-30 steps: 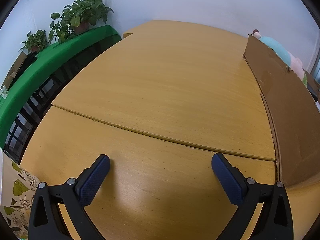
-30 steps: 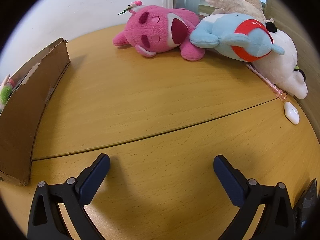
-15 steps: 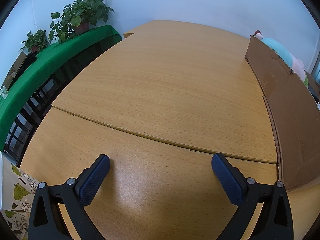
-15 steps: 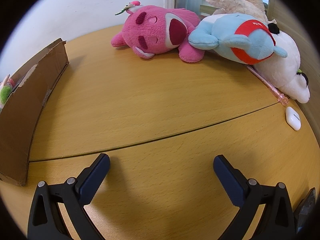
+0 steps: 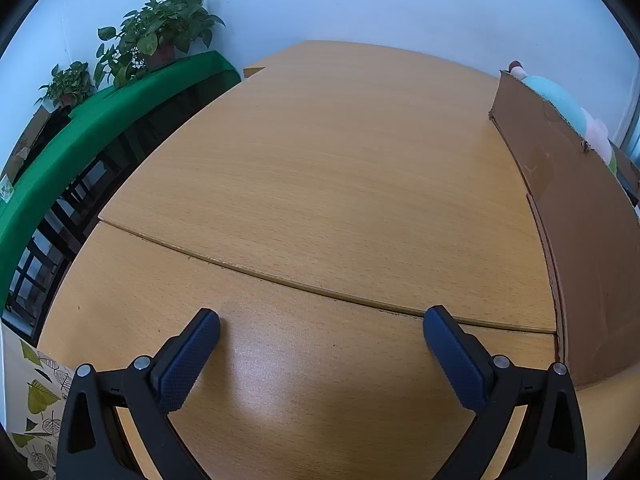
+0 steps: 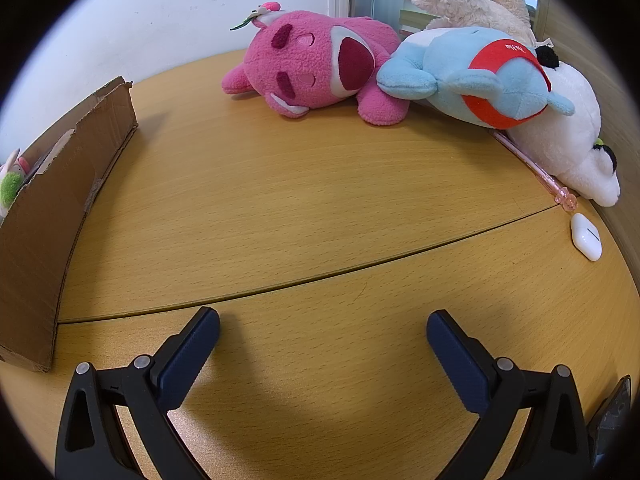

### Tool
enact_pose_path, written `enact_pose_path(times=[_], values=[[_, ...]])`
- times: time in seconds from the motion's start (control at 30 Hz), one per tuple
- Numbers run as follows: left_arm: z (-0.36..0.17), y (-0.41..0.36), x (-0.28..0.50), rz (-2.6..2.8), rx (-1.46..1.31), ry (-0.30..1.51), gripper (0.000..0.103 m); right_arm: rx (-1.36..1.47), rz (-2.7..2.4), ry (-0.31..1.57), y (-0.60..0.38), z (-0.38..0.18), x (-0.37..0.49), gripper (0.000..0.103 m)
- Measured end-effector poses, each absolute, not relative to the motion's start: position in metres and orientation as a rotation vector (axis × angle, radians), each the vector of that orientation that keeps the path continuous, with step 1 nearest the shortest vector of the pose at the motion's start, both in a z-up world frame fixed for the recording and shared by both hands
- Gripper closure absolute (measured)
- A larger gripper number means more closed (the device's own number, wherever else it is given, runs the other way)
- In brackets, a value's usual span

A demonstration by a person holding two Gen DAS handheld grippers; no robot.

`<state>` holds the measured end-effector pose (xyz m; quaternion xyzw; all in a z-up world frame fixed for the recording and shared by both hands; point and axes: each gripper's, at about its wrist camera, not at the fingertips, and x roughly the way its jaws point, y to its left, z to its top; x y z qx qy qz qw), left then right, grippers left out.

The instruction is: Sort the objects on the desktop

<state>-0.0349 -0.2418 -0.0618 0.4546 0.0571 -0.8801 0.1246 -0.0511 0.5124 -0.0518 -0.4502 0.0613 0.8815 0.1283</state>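
In the right wrist view a pink plush bear (image 6: pixel 316 68) lies at the far side of the wooden desk (image 6: pixel 280 208), with a blue plush with a red band (image 6: pixel 480 80), a white plush (image 6: pixel 568 140) and a cream plush (image 6: pixel 468 0) beside it. A pink pen (image 6: pixel 536 172) and a white earbud case (image 6: pixel 586 236) lie at the right. My right gripper (image 6: pixel 322 332) is open and empty, well short of the toys. A cardboard box (image 6: pixel 52 200) stands at the left; it also shows in the left wrist view (image 5: pixel 580 220). My left gripper (image 5: pixel 320 332) is open and empty over bare desk (image 5: pixel 320 184).
A teal plush (image 5: pixel 560 108) sticks up out of the box, and a green and white toy (image 6: pixel 10 188) shows inside it. Potted plants (image 5: pixel 160 40) stand on a green-covered shelf (image 5: pixel 80 140) beyond the desk's left edge. A dark device (image 6: pixel 612 412) lies at the near right.
The right gripper has drifted slightly left and forward, so the toys sit a little further right in view. The left gripper has shifted slightly away from the box. Both stay open.
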Motion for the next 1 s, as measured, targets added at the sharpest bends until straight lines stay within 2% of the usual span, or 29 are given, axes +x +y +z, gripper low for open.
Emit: enact_pose_path(times=[1.0], values=[[-0.0630, -0.2421, -0.0362, -2.563, 1.323, 0.171, 0.000, -1.308, 2.564, 0.179, 0.5122, -0.0522, -0.0503, 0.000]])
